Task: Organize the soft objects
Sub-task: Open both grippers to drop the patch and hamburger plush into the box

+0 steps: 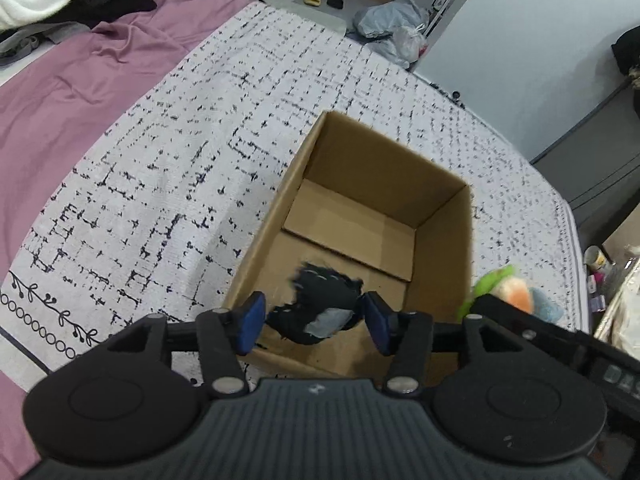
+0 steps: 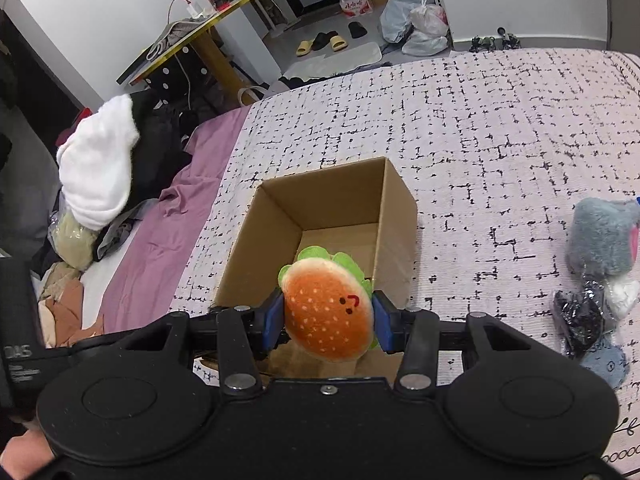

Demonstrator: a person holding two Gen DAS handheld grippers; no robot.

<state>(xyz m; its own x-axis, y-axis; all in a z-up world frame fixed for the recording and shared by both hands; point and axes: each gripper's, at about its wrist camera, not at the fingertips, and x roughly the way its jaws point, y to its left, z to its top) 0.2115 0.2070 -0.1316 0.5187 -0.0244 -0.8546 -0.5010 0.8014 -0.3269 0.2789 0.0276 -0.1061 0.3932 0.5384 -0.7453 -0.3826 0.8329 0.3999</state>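
Observation:
An open cardboard box stands on the patterned blanket. My left gripper hovers over the box's near side, open, with a black soft toy with a grey patch loose and blurred between its blue pads, above the box floor. My right gripper is shut on a burger plush with green lettuce trim, held over the near edge of the box. The burger plush also shows at the box's right side in the left wrist view.
A grey plush, a black plastic-wrapped item and a blue plush lie on the blanket to the right. A purple sheet and a heap of clothes lie to the left. Slippers and bags sit on the floor beyond.

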